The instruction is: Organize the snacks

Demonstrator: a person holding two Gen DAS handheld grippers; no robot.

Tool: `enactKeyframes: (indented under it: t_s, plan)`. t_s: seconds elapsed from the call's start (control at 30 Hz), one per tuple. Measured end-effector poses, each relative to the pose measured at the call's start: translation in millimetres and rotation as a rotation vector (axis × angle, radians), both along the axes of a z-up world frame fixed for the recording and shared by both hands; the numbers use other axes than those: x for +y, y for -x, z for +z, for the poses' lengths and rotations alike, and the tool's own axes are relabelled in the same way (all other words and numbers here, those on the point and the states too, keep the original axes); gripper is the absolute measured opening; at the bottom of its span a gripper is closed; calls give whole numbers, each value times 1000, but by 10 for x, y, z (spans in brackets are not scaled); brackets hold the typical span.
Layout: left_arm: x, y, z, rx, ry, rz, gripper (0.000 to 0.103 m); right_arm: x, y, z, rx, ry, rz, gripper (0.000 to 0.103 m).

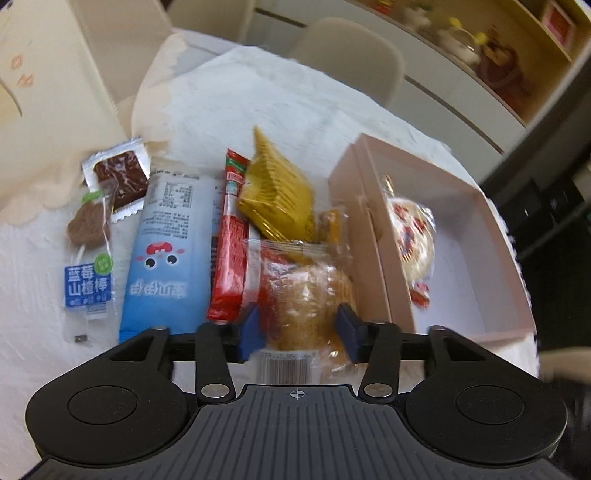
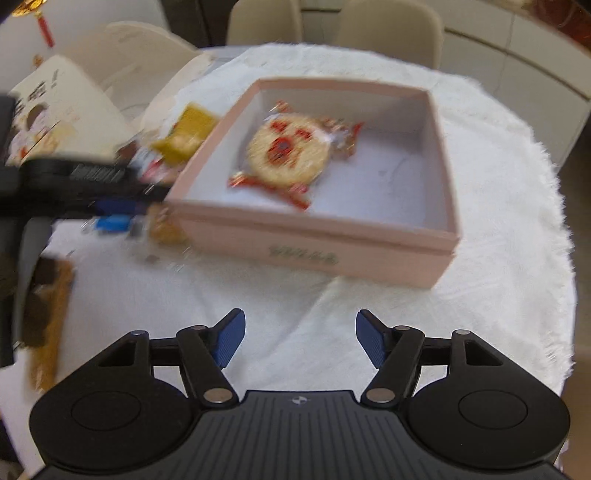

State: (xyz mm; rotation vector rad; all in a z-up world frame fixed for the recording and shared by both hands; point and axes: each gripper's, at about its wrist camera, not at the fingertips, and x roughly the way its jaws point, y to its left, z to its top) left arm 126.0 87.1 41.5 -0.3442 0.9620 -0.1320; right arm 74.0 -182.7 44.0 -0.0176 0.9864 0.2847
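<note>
A pink open box (image 1: 373, 221) stands on the white cloth and holds one round wrapped rice cracker (image 1: 413, 236); the box (image 2: 295, 236) and the cracker (image 2: 286, 153) also show in the right wrist view. Left of the box lie several snacks: a clear-wrapped golden pastry (image 1: 306, 299), a gold packet (image 1: 279, 192), a red stick pack (image 1: 231, 243), a light-blue pack (image 1: 166, 254), a lollipop pack (image 1: 90, 258) and a brown square (image 1: 118, 177). My left gripper (image 1: 300, 330) is open with its pads on either side of the pastry. My right gripper (image 2: 300, 341) is open and empty, in front of the box.
The round table carries a white fuzzy cloth (image 2: 498, 229). Beige chairs (image 2: 388, 26) stand behind it. A printed carton (image 2: 55, 110) sits at the far left. The left gripper's body (image 2: 74, 181) reaches in at the left of the right wrist view. A shelf (image 1: 498, 55) is at the back.
</note>
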Motion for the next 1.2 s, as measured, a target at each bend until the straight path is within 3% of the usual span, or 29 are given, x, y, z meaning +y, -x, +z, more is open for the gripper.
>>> enactKeyframes:
  t_s: [0.1, 0.23, 0.3, 0.4, 0.5, 0.57, 0.63, 0.7, 0.77, 0.83, 0.97, 1.03, 1.13, 1.2]
  plan:
    - [94, 276, 0, 7, 54, -30, 36, -10, -188, -16, -1, -14, -28, 67]
    - [152, 714, 54, 10, 6, -60, 36, 177, -374, -14, -3, -51, -6, 68]
    - [245, 875, 87, 18, 33, -38, 35, 330, -399, -16, 0, -68, 27, 68]
    - [471, 1052, 178, -14, 139, 33, 30, 616, -341, -18, 21, -113, 119, 68]
    - [661, 1115, 374, -79, 143, 124, 30, 846, -233, 91, -7, -80, 214, 68]
    - [657, 994, 523, -111, 138, 104, 31, 920, -191, 193, -42, -12, 244, 68]
    - [497, 727, 632, -120, 111, 1, 31, 897, -138, 280, -67, 16, 252, 68]
    - [299, 331, 626, -106, 132, -104, 32, 843, -91, 302, -66, 14, 247, 68]
    - [137, -78, 536, -72, 109, -101, 31, 780, -6, 271, -60, 11, 220, 68]
    - [-51, -472, 454, -73, 38, -94, 31, 705, 95, 196, -48, 15, 190, 68]
    - [-287, -989, 237, -33, -59, -131, 29, 478, 173, 21, -29, 56, 114, 68]
    - [-365, -1126, 115, -15, -111, -193, 19, 307, 152, -20, -33, 77, 55, 68]
    - [-430, -1051, 3, -10, -161, -312, 17, 49, 90, -6, -47, 72, -27, 68]
    - [-445, -832, -1, -2, -188, -419, 17, 5, 79, 55, -61, 54, -6, 68]
